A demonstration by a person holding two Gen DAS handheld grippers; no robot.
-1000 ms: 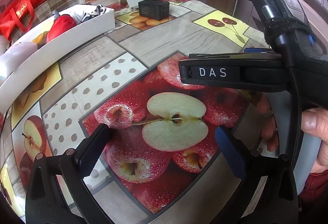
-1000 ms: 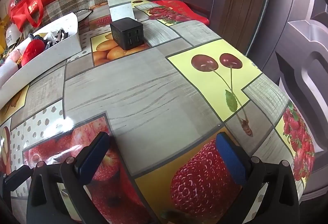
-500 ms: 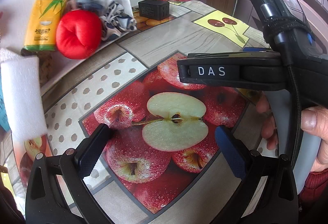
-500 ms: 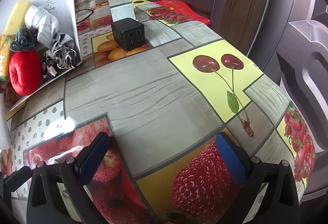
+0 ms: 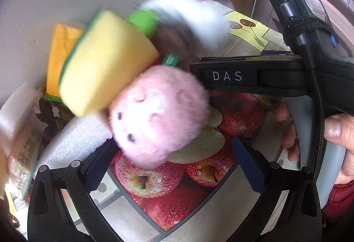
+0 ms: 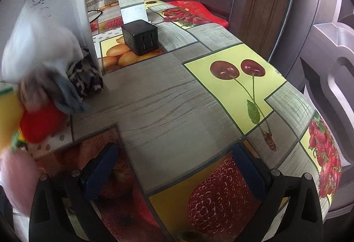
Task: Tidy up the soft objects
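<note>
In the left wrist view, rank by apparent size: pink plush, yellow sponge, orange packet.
1. Pink plush and yellow sponge look about alike; both are blurred and near the lens, so their order is unsure.
2. Orange packet, smallest, partly hidden behind the sponge.

Pink plush toy [image 5: 159, 115], yellow-and-green sponge [image 5: 106, 60], red plush [image 6: 41, 123], fruit-patterned tablecloth [image 6: 168, 95].

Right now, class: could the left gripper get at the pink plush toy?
Probably yes: the left gripper is open, and the blurred, tumbling pink plush toy lies just ahead, nothing between.
</note>
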